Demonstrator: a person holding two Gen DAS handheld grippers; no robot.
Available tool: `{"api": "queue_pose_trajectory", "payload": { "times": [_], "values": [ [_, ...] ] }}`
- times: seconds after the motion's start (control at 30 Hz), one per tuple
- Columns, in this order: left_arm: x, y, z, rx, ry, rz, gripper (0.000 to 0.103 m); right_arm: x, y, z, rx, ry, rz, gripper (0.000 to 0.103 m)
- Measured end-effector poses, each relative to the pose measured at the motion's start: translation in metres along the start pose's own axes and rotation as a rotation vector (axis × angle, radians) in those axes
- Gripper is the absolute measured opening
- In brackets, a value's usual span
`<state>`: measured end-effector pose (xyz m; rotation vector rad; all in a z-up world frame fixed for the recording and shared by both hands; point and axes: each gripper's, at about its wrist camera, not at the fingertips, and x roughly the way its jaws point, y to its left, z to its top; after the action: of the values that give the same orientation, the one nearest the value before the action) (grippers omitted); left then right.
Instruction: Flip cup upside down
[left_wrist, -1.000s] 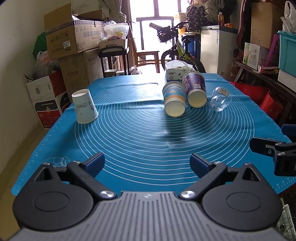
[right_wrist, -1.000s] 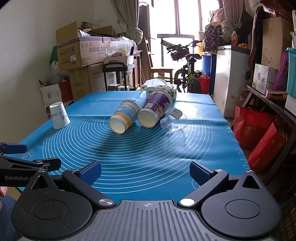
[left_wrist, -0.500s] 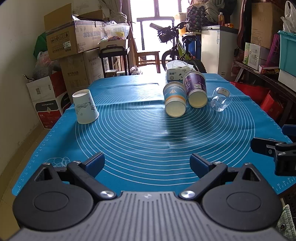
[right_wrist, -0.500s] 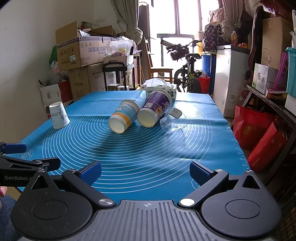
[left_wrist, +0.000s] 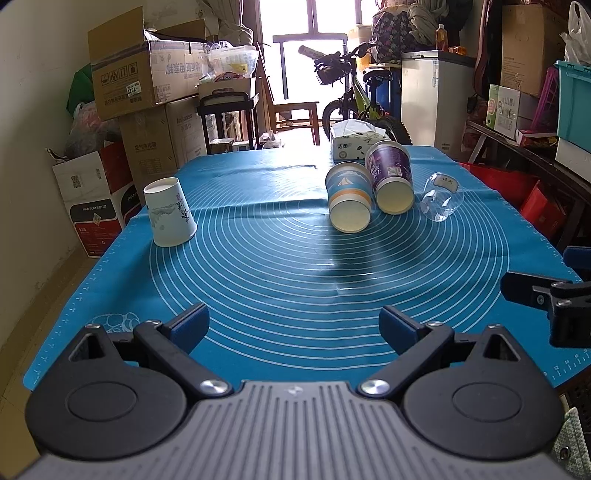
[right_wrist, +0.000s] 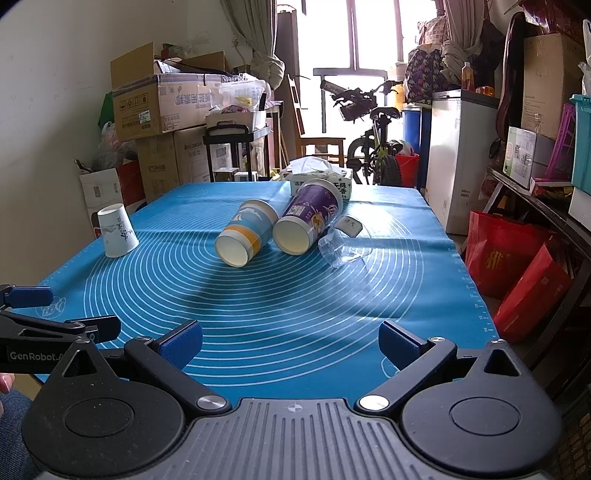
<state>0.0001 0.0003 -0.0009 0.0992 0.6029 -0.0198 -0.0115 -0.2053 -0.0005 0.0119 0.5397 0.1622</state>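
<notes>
On the blue mat, taking the striped cup as the landmark: far to its left, near the mat's left edge, a white cup stands mouth down. The striped cup itself lies on its side, mouth toward the cameras. Touching its right side lies a purple cup, also tipped over. Right of that, just beside it, a clear cup lies on its side. Behind the striped cup sits a tissue box. Well in front of it, at the mat's near edge, the left gripper hangs with its jaws spread wide, holding nothing; the right gripper, to its right, is likewise spread and empty.
</notes>
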Motion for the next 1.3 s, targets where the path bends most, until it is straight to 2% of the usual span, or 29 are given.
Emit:
{"api": "queue_pose_trajectory", "payload": {
  "times": [0.37, 0.57, 0.77, 0.93, 1.07, 1.3],
  "values": [
    [0.003, 0.003, 0.001, -0.011, 0.005, -0.011, 0.097, 0.003, -0.001, -0.001, -0.005, 0.003, -0.004, 0.103],
    [0.016, 0.002, 0.017, -0.028, -0.015, -0.029, 0.097, 0.013, -0.008, 0.005, 0.001, -0.001, -0.012, 0.103],
    [0.052, -0.01, 0.053, -0.011, -0.065, -0.06, 0.097, 0.028, -0.018, 0.015, 0.004, -0.021, -0.039, 0.103],
    [0.096, -0.025, 0.079, 0.039, -0.079, -0.031, 0.097, 0.048, -0.03, 0.018, 0.02, -0.012, -0.048, 0.103],
    [0.13, -0.032, 0.089, 0.031, -0.069, -0.076, 0.097, 0.062, -0.039, 0.015, 0.026, -0.002, -0.049, 0.103],
    [0.176, -0.037, 0.098, -0.004, -0.03, -0.089, 0.093, 0.074, -0.052, 0.008, 0.066, 0.01, -0.026, 0.103]
  ]
}}
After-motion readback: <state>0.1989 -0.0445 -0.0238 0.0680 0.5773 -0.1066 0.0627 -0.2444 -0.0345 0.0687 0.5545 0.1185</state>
